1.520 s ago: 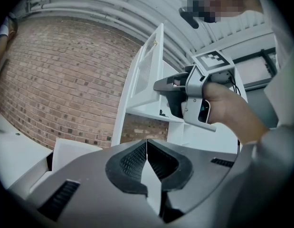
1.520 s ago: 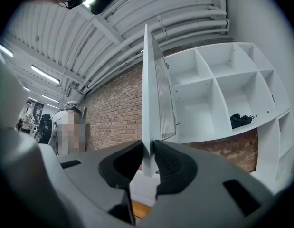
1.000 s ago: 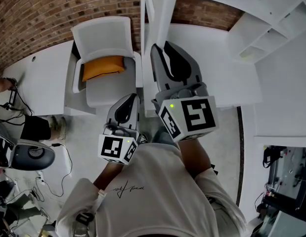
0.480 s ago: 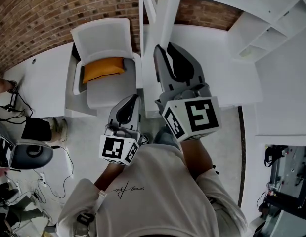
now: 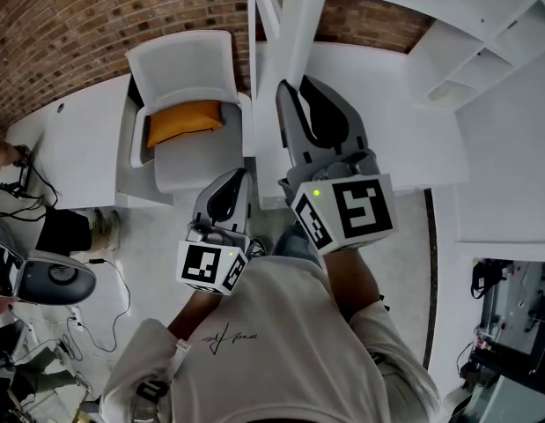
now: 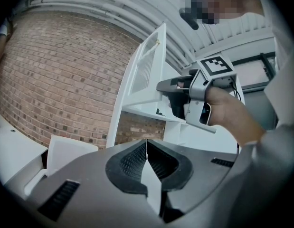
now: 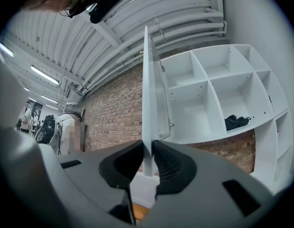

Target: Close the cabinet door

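The white cabinet door (image 5: 288, 26) stands open, edge-on to me, in front of the white shelf unit (image 5: 483, 33). My right gripper (image 5: 295, 88) is shut on the door's lower edge (image 7: 147, 103), and the panel runs up between its two pads (image 7: 166, 161). In the left gripper view the same door (image 6: 146, 72) shows with the right gripper (image 6: 184, 99) on it. My left gripper (image 5: 238, 176) hangs lower and to the left, away from the door, its jaws shut (image 6: 147, 152) on nothing.
A white chair (image 5: 186, 104) with an orange cushion (image 5: 182, 120) stands left of the door, against a brick wall (image 5: 96, 16). A black item (image 7: 238, 121) lies in one open shelf compartment. A white counter (image 5: 378, 104) runs under the shelves. A bystander (image 7: 66, 127) stands far left.
My right gripper has shifted slightly to the right with the door edge in it. The left gripper has barely moved.
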`<state>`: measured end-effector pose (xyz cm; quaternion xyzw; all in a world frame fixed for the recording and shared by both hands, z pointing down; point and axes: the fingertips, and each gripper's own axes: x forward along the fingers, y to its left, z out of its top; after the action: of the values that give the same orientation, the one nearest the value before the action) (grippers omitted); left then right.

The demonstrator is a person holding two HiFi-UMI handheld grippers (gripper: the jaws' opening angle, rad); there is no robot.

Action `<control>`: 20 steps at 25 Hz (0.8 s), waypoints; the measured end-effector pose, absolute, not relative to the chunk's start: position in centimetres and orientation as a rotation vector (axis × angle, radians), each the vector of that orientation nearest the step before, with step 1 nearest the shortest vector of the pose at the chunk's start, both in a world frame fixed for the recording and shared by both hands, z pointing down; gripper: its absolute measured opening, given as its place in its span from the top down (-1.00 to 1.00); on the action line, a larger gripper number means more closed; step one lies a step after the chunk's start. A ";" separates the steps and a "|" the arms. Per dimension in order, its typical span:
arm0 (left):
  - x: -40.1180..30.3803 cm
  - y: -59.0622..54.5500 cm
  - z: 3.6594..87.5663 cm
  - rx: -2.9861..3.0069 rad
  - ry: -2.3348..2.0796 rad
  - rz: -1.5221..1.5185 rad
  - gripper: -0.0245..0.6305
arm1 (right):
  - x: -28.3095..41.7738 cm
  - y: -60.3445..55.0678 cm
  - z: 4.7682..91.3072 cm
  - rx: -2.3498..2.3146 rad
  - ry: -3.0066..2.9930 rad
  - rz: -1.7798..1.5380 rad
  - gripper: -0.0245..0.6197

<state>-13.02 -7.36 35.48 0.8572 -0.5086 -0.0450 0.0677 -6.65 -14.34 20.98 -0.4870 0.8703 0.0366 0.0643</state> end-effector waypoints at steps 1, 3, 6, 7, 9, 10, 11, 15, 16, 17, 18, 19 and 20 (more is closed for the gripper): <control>-13.0 -7.4 35.5 2.582 -1.532 -0.137 0.87 | -6.6 -14.3 21.0 -1.469 2.628 0.111 0.69; -13.0 -7.4 35.7 2.580 -1.532 -0.136 0.87 | -6.6 -14.4 21.0 -1.466 2.630 0.112 0.69; -12.9 -7.5 35.9 2.578 -1.526 -0.126 0.87 | -6.5 -14.4 21.1 -1.464 2.636 0.115 0.69; -12.8 -7.6 35.9 2.578 -1.523 -0.123 0.87 | -6.4 -14.4 21.0 -1.463 2.637 0.116 0.69; -12.6 -7.7 35.8 2.580 -1.516 -0.122 0.87 | -6.3 -14.4 20.9 -1.464 2.637 0.116 0.70; -12.5 -7.7 35.7 2.583 -1.513 -0.124 0.87 | -6.2 -14.4 20.9 -1.464 2.636 0.115 0.70; -12.4 -7.7 35.7 2.585 -1.510 -0.125 0.87 | -6.1 -14.5 20.9 -1.465 2.635 0.114 0.70; -12.1 -7.8 36.0 2.585 -1.498 -0.122 0.87 | -5.8 -14.4 21.0 -1.466 2.635 0.115 0.70; -12.1 -7.8 36.1 2.584 -1.497 -0.119 0.87 | -5.8 -14.4 21.0 -1.466 2.635 0.115 0.70; -12.0 -7.9 36.0 2.583 -1.497 -0.116 0.87 | -5.7 -14.5 21.0 -1.467 2.633 0.115 0.70; -12.0 -7.9 36.0 2.582 -1.496 -0.115 0.87 | -5.6 -14.5 21.0 -1.468 2.631 0.116 0.70; -12.0 -8.0 35.9 2.583 -1.495 -0.117 0.87 | -5.5 -14.5 21.0 -1.470 2.629 0.118 0.70; -12.0 -8.1 36.0 2.583 -1.495 -0.119 0.87 | -5.5 -14.5 21.0 -1.471 2.629 0.120 0.70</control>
<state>-11.95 -8.08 35.97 0.8623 -0.4989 -0.0396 0.0773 -5.49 -14.54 20.98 -0.4869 0.8703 0.0396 0.0633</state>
